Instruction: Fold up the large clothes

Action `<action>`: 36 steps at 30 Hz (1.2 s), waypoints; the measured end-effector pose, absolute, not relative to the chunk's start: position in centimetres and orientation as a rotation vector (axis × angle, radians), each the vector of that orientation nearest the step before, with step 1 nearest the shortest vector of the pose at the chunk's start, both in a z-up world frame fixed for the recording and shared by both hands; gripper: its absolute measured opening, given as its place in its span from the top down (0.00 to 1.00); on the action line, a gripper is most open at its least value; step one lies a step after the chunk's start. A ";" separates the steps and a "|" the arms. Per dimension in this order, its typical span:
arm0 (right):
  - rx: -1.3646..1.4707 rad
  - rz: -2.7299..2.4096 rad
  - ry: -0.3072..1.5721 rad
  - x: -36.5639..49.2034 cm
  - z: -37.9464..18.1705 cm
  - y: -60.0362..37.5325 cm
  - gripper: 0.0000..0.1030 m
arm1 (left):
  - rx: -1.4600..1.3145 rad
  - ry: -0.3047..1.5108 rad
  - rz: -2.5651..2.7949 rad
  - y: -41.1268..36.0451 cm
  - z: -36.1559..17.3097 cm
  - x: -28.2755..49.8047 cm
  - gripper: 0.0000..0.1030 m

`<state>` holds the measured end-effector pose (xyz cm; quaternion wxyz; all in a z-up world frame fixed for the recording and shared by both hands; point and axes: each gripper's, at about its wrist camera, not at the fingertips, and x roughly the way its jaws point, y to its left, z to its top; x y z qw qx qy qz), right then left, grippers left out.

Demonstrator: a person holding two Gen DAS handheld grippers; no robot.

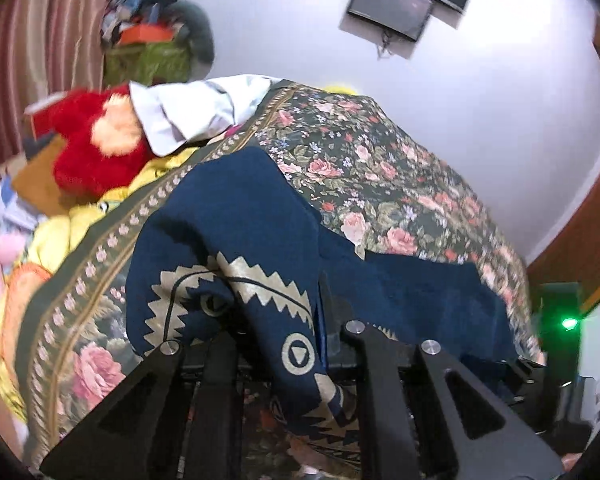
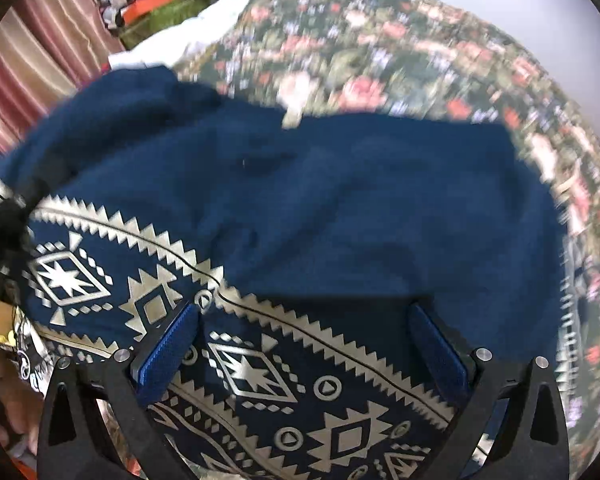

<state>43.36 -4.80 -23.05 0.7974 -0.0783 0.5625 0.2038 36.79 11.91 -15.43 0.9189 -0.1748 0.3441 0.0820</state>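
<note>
A navy blue garment (image 1: 236, 216) with a cream zigzag and diamond print lies on a floral bedspread (image 1: 380, 152). My left gripper (image 1: 300, 344) is shut on a fold of its printed edge. That fold is raised off the bed and drapes over the fingers, hiding them. In the right wrist view the garment (image 2: 340, 200) spreads flat across the bedspread (image 2: 380, 48). My right gripper (image 2: 304, 354) hangs over the printed border, pointing steeply down. It is open, its blue pads (image 2: 168, 356) wide apart with nothing pinched between them.
A red plush toy (image 1: 96, 140), a white garment (image 1: 192, 108) and yellow bedding (image 1: 60, 236) lie at the bed's far left. A striped curtain (image 1: 24, 52) and a heap of things on a green box (image 1: 148, 32) stand behind. A screen (image 1: 392, 4) hangs on the wall; brown wood (image 1: 580, 240) is at right.
</note>
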 end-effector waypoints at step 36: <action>0.081 0.141 1.038 36.7 -11.7 -33.0 0.00 | 0.121 0.898 -0.559 -11.2 -14.2 35.0 0.72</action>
